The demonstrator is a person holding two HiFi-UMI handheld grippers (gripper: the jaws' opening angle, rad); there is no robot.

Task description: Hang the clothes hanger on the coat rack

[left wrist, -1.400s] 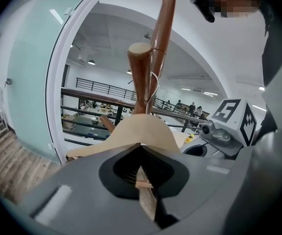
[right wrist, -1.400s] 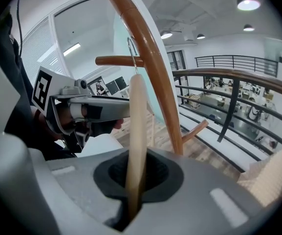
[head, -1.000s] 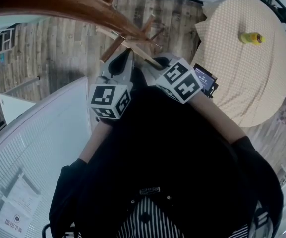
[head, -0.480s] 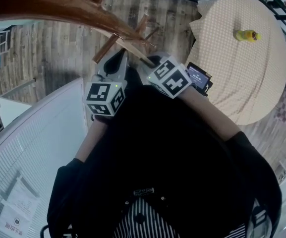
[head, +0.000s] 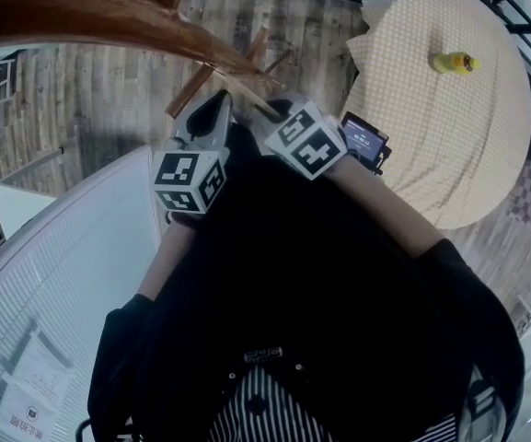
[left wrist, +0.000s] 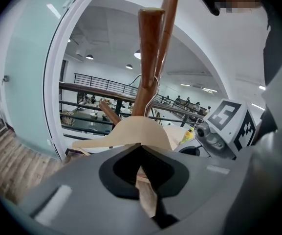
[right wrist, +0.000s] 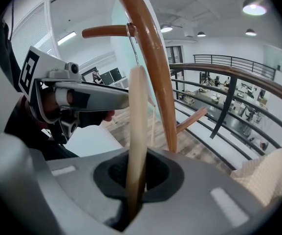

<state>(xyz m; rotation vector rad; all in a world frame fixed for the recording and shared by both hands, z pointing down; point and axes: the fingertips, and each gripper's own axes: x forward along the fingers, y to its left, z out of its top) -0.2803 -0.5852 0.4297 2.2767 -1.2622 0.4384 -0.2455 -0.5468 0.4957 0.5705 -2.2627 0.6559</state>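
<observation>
Clearly, your left gripper (left wrist: 143,175) is clamped on the pale clothes hanger (left wrist: 138,131). Its wire hook (left wrist: 153,88), at frame centre, seems to curl around a coat rack (left wrist: 150,43) peg. Your right gripper (right wrist: 133,195) pinches the hanger too. Hanging looks nearly done; settling the hook and letting go are left.

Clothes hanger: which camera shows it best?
The left gripper view: the hanger shows its broad curved face there. The right gripper view sees it edge-on, and the head view catches only a pale sliver.

clothes hanger (left wrist: 131,133) beside coat rack (left wrist: 150,43), table (head: 431,155) right
</observation>
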